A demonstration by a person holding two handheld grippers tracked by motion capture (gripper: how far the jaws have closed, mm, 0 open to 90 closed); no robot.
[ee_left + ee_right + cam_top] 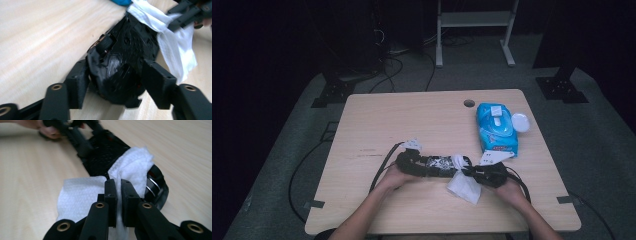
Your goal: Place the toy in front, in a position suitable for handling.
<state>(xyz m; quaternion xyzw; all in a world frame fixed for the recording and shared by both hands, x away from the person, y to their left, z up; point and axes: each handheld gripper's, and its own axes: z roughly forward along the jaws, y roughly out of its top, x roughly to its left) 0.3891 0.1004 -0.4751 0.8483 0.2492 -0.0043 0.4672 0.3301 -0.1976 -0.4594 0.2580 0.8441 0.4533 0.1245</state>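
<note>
A black handheld device [439, 164] lies near the front of the wooden table [377, 120], with a white wipe [464, 187] draped over its right end. My left gripper [422, 167] grips the device's left end. In the left gripper view its jaws sit on either side of the device [125, 57] with both pads against it. My right gripper [473, 173] is shut on the wipe. In the right gripper view its two pads pinch the wipe [82, 195], which folds over the device [105, 155].
A blue pack of wipes [496, 129] lies at the right back of the table, its white lid [520, 122] flipped open. A cable hole [469, 103] sits near the far edge. Cables trail from both grippers across the table.
</note>
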